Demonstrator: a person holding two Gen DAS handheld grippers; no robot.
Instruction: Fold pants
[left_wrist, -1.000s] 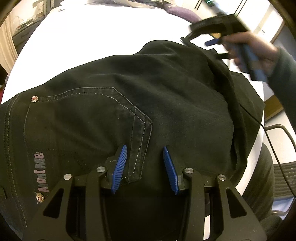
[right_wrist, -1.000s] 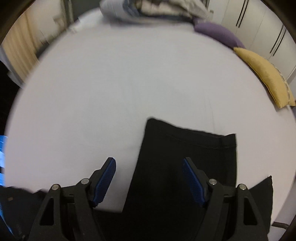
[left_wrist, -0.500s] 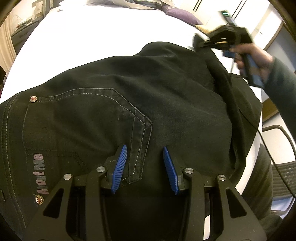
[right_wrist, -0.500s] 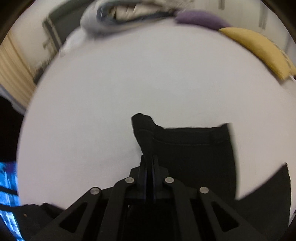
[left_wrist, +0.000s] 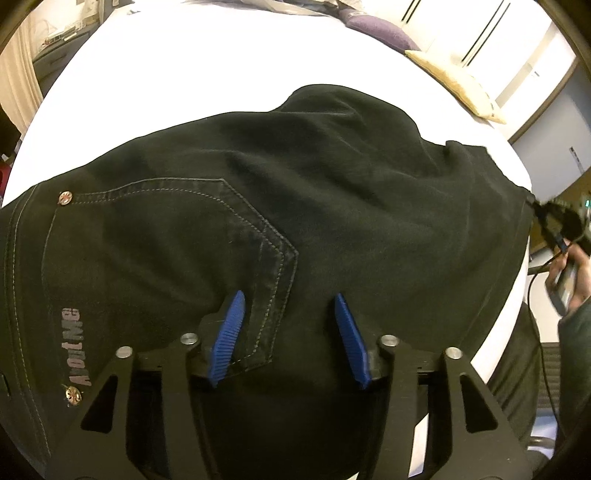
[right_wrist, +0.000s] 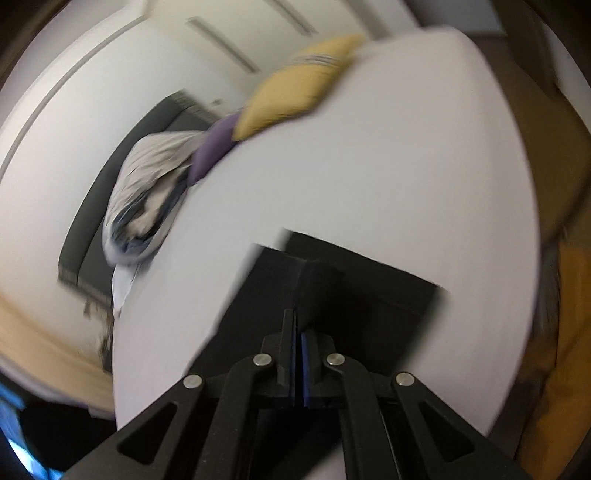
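Note:
Black pants (left_wrist: 295, 184) lie seat-up on the white bed (left_wrist: 184, 66), with a stitched back pocket and a grey printed label showing. My left gripper (left_wrist: 288, 325) points down onto the seat. Its jaws are opening, and the pocket's lower edge lies between the blue pads (left_wrist: 229, 328) without being pinched. At the right edge of the left wrist view, my right gripper (left_wrist: 546, 216) pulls a leg end taut, with a hand (left_wrist: 569, 273) behind it. The blurred right wrist view shows that gripper (right_wrist: 298, 328) shut on a fold of the black leg (right_wrist: 351, 280).
A yellow cushion (right_wrist: 295, 96) and a purple cushion (right_wrist: 214, 147) lie along the bed's far side, beside a heap of striped bedding (right_wrist: 147, 192). The bed's right edge drops to a dark chair (left_wrist: 550, 369) with a cable.
My right gripper shut on the leg end, then swept it fast to the right and nearer, rolling as it went. My left gripper stayed in place and its jaws widened.

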